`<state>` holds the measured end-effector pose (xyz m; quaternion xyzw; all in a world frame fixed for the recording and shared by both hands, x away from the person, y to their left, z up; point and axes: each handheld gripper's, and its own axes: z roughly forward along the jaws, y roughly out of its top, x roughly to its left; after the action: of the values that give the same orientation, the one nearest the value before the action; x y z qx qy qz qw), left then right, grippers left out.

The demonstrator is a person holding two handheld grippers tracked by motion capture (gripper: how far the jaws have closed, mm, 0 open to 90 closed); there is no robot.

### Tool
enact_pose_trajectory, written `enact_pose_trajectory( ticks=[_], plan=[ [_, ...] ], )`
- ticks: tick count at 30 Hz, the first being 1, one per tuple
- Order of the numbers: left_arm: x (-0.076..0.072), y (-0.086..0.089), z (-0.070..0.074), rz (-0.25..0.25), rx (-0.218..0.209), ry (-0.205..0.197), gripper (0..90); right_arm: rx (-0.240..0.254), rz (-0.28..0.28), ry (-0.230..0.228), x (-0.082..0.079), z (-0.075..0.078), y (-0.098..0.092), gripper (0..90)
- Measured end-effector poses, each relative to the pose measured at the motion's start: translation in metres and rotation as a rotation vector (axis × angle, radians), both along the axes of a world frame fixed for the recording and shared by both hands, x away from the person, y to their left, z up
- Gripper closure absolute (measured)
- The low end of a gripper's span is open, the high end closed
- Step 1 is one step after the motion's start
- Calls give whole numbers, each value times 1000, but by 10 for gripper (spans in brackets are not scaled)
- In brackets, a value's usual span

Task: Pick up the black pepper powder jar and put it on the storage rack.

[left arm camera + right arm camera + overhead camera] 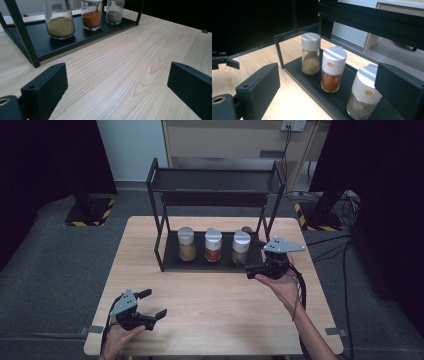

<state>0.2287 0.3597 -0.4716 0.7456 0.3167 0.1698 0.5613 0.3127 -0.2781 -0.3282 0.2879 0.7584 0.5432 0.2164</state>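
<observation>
Right hand-held gripper (255,256) hovers at the right end of the black rack (160,250), jaws spread wide and empty, pointing toward the row of three spice jars on the rack's bottom tray. In the right gripper view, the jar nearest this gripper is the grey-powder jar (363,95), sitting just inside its right jaw, partly covered by that jaw; whether jaw and jar touch cannot be told. Next along, further from the gripper, stands the red-powder jar (332,70), between the two jaws in line of sight but beyond them. Farthest from the gripper is the tan-powder jar (310,53), near the rack's far upright. All three jars upright, white caps on, standing apart from each other on the tray. In the high view the same row reads grey jar (241,247) closest to the right gripper, then red (213,246), then tan (186,244). Left hand-held gripper (155,304) is low over the near left part of the worktop (215,310), well apart from the rack, jaws wide and holding nothing. In the left gripper view bare wood lies between its jaws; the rack stands ahead and to the left, with the tan jar (60,21) nearest it, red (91,16) behind, grey (115,12) farthest. Rack's upper shelf (215,180) holds nothing visible.
</observation>
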Motion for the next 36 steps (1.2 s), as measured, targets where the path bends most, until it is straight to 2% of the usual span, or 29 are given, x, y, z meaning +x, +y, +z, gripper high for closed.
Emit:
enact_pose_trajectory(
  ticks=[12,22,27,36],
  plan=[
    [-2,-1,1,-3,6,-6,22,8,17,-22,-40,0,-19,64],
    [-4,-2,3,0,14,-11,22,22,-6,-32,-78,-9,-45,62],
    [-4,-2,4,-6,21,-16,22,19,-34,-40,-97,-19,-56,63],
    [-4,-2,3,-5,18,-13,22,29,-90,-15,-116,-40,-75,64]
  ],
)
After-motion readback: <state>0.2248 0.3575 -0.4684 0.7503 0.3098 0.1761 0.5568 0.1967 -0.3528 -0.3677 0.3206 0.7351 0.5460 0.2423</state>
